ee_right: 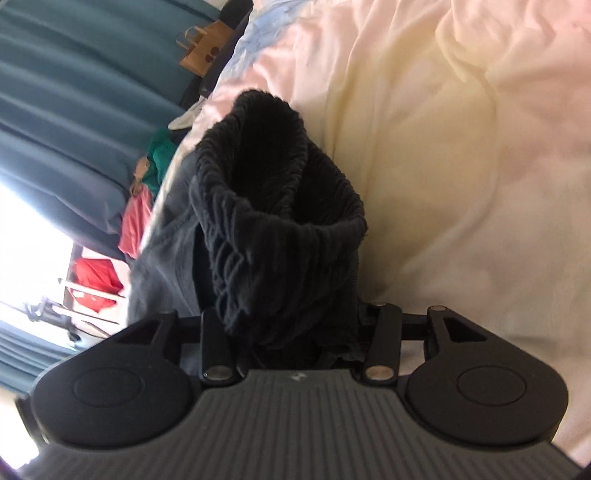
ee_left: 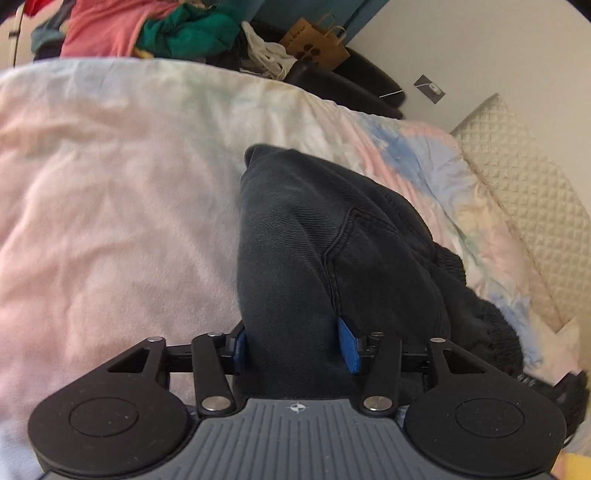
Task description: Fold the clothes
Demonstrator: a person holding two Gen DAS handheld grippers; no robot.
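A pair of dark blue-black trousers [ee_left: 314, 240] with a pocket seam lies bunched on the pastel bedspread [ee_left: 110, 203]. My left gripper [ee_left: 295, 347] is shut on a thick fold of the trouser fabric, with its blue fingertips [ee_left: 349, 345] pressed against either side. In the right wrist view, the ribbed elastic waistband [ee_right: 280, 221] of the trousers stands up in a loop in front of the camera. My right gripper [ee_right: 291, 332] is shut on that waistband, and the cloth hides its fingertips.
A heap of pink, green and red clothes [ee_left: 147, 33] lies beyond the bed's far edge, beside a brown paper bag [ee_left: 317, 44]. A quilted cream cover [ee_left: 524, 177] lies at the right. Blue curtains [ee_right: 74, 92] and a bright window fill the left of the right wrist view.
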